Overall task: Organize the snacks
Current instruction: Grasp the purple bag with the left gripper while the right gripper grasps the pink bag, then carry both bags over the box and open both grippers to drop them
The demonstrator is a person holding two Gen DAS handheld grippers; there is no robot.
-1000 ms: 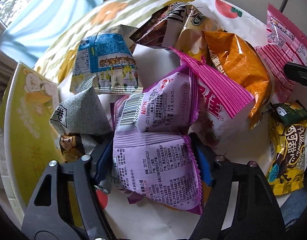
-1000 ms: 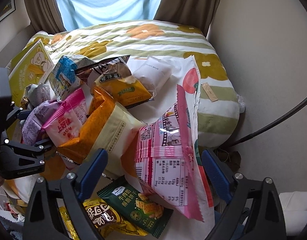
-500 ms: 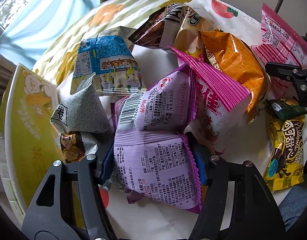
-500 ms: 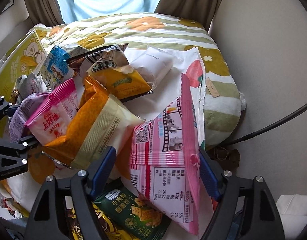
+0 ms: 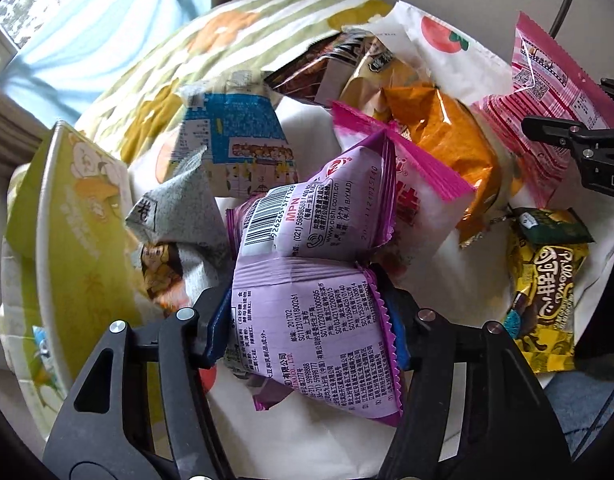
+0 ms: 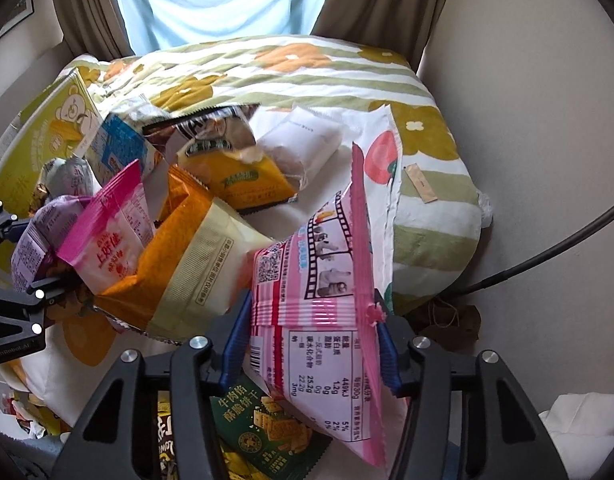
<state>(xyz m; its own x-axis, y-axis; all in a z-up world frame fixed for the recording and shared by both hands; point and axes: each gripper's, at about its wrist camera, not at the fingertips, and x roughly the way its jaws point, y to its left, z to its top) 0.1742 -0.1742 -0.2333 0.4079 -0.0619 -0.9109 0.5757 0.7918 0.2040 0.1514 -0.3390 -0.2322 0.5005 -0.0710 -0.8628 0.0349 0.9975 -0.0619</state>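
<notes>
A pile of snack packets lies on a white cloth on a flowered bed. My left gripper (image 5: 307, 328) is shut on a purple snack packet (image 5: 307, 320), its blue pads pressing both sides. The packet also shows in the right wrist view (image 6: 39, 236). My right gripper (image 6: 311, 344) is shut on a pink filmstrip-print packet (image 6: 327, 292), also seen in the left wrist view (image 5: 547, 120). Between them lie a magenta packet (image 5: 411, 184) and an orange packet (image 6: 179, 264).
A yellow-green bear box (image 5: 67, 240) stands at the left. A blue packet (image 5: 235, 136), grey packet (image 5: 175, 216), yellow chocolate packet (image 5: 547, 288) and green cracker packet (image 6: 267, 428) lie around. A wall and black cable (image 6: 547, 256) are at the right.
Both grippers have closed onto their packets: left on the purple one, right on the pink one. The right gripper moved forward toward the pile.
</notes>
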